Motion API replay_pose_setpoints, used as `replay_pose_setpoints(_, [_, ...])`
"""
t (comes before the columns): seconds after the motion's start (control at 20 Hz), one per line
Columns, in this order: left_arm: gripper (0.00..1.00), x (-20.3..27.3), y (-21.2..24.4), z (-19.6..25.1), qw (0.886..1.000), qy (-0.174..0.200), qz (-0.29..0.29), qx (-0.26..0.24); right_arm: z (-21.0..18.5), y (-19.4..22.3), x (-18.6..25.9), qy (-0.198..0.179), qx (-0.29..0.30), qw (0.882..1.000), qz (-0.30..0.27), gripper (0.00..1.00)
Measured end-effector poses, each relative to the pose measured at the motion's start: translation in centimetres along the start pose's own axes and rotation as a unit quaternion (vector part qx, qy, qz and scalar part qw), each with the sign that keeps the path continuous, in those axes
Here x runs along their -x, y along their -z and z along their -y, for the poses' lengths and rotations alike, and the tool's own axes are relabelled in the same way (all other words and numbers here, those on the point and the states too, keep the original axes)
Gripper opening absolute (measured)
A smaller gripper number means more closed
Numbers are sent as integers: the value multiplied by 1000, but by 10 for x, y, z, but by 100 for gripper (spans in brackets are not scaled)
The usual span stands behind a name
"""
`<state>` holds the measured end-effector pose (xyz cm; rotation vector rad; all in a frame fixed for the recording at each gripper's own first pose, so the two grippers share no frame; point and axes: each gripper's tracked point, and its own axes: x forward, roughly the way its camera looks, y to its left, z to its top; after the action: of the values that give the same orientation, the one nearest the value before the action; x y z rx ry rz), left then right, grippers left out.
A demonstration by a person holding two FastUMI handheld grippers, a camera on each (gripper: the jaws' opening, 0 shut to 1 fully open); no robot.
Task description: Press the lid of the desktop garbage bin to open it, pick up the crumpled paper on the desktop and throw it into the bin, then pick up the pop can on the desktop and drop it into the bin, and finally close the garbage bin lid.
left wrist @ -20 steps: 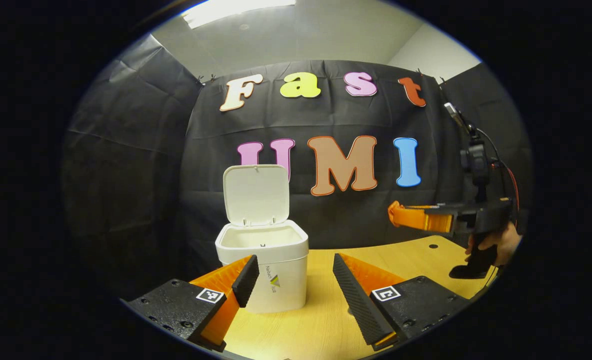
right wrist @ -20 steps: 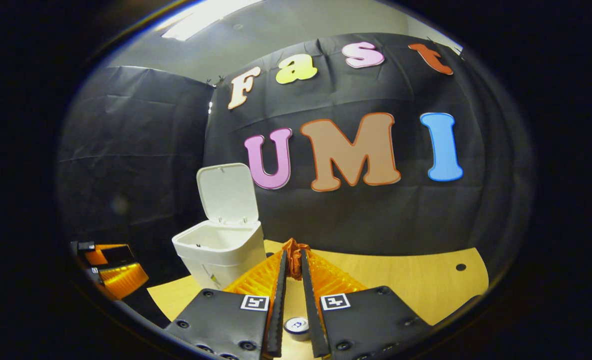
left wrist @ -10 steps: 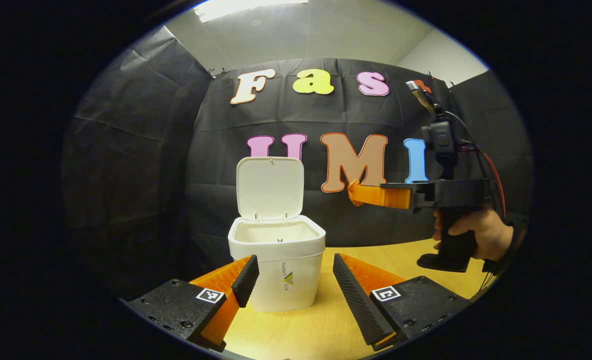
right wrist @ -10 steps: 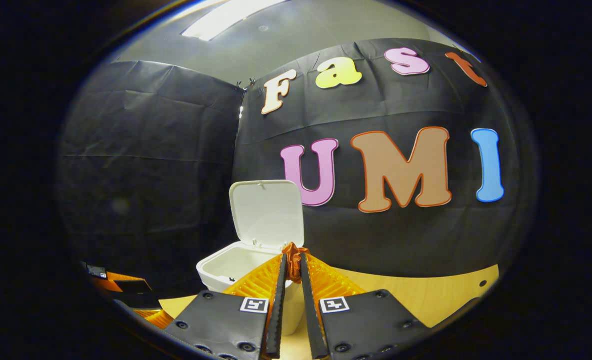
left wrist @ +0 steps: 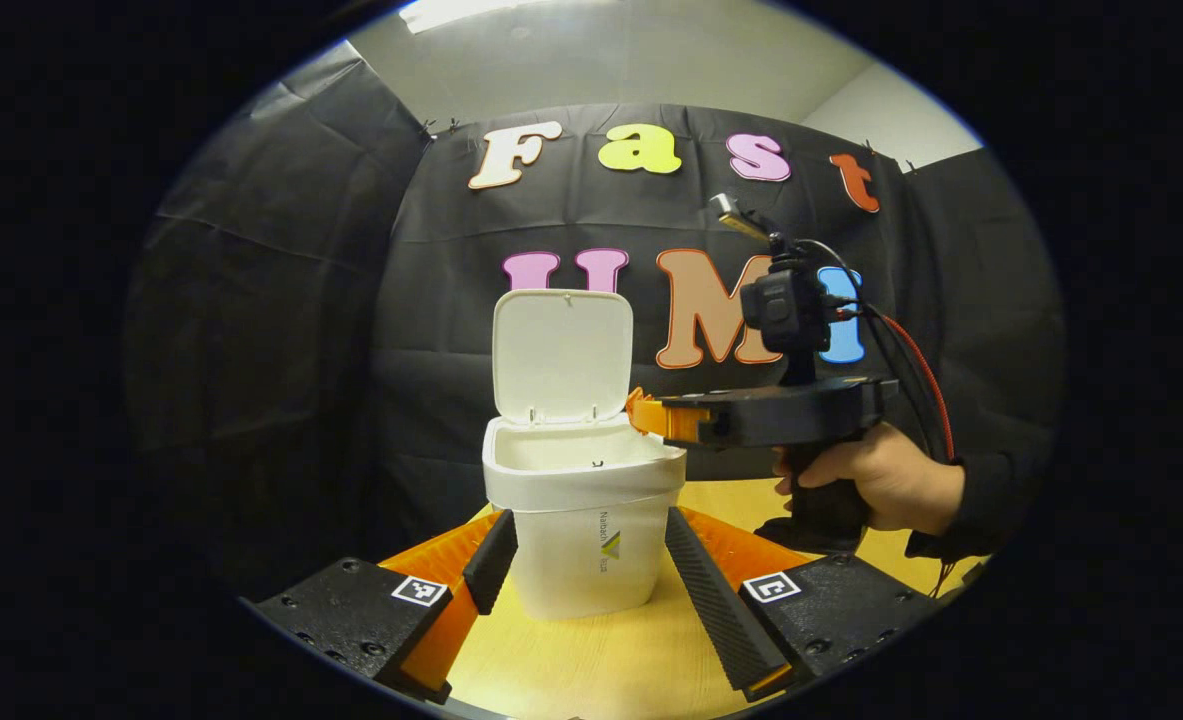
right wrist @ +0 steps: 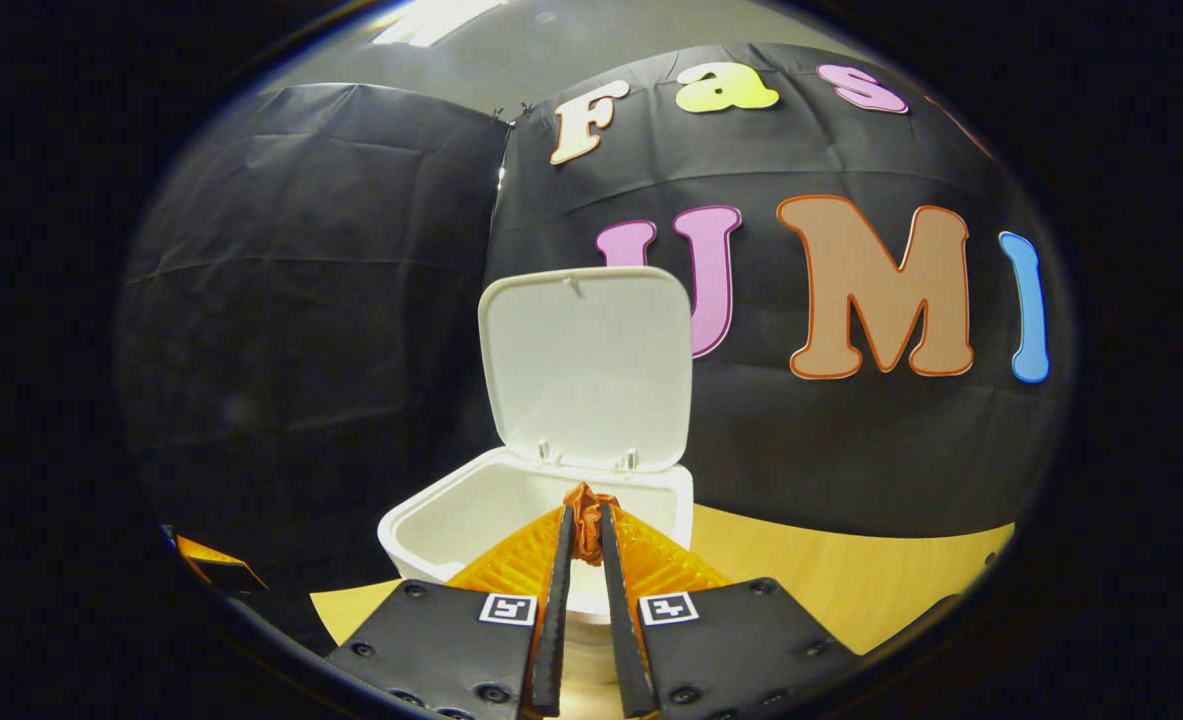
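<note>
The white desktop bin (left wrist: pixel 591 545) stands on the wooden table with its lid (left wrist: pixel 562 352) tipped upright, open. My left gripper (left wrist: pixel 586 530) is open low in front of it, one finger to each side of the bin's body and apart from it. In the left gripper view my right gripper (left wrist: pixel 643 412), held by a hand (left wrist: pixel 881 485), reaches in from the right and ends over the bin's right rim. It is shut on the small crumpled paper (right wrist: pixel 588 500), which sits at its fingertips just above the bin's open mouth (right wrist: pixel 481 510) and below the lid (right wrist: pixel 586 365).
The wooden table (left wrist: pixel 591 665) runs out to the right of the bin (right wrist: pixel 851 585). Black cloth walls close in behind and to the left. A red cable (left wrist: pixel 916 365) hangs from the right gripper's camera mount. Part of the left gripper (right wrist: pixel 206 560) shows low at the left.
My right gripper has carried the crumpled paper leftwards from the table's right side to the bin's rim. The left gripper has swung so that the bin sits between its fingers.
</note>
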<state>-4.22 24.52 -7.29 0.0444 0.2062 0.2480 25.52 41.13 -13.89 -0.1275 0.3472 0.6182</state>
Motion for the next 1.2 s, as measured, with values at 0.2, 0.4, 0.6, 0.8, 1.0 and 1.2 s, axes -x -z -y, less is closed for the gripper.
replay_pose_setpoints(0.2, [92,-1,6,-10,1000,0,-6,4,-7,29,-11,5,11,999,-40,33])
replay_pose_setpoints(0.4, [91,-3,4,-9,1000,2,-5,5,0,21,-10,17,6,999,-27,66])
replay_pose_setpoints(0.6, [92,-4,1,3,1000,10,2,2,11,-17,27,34,19,999,39,74])
replay_pose_setpoints(0.8, [94,-9,-12,20,1000,23,16,3,45,-53,83,69,32,992,98,82])
replay_pose_setpoints(1.0, [91,-19,-14,45,999,42,19,3,86,-71,142,104,22,985,135,76])
replay_pose_setpoints(1.2, [91,-31,-9,80,997,70,18,-1,136,-77,201,154,12,976,153,76])
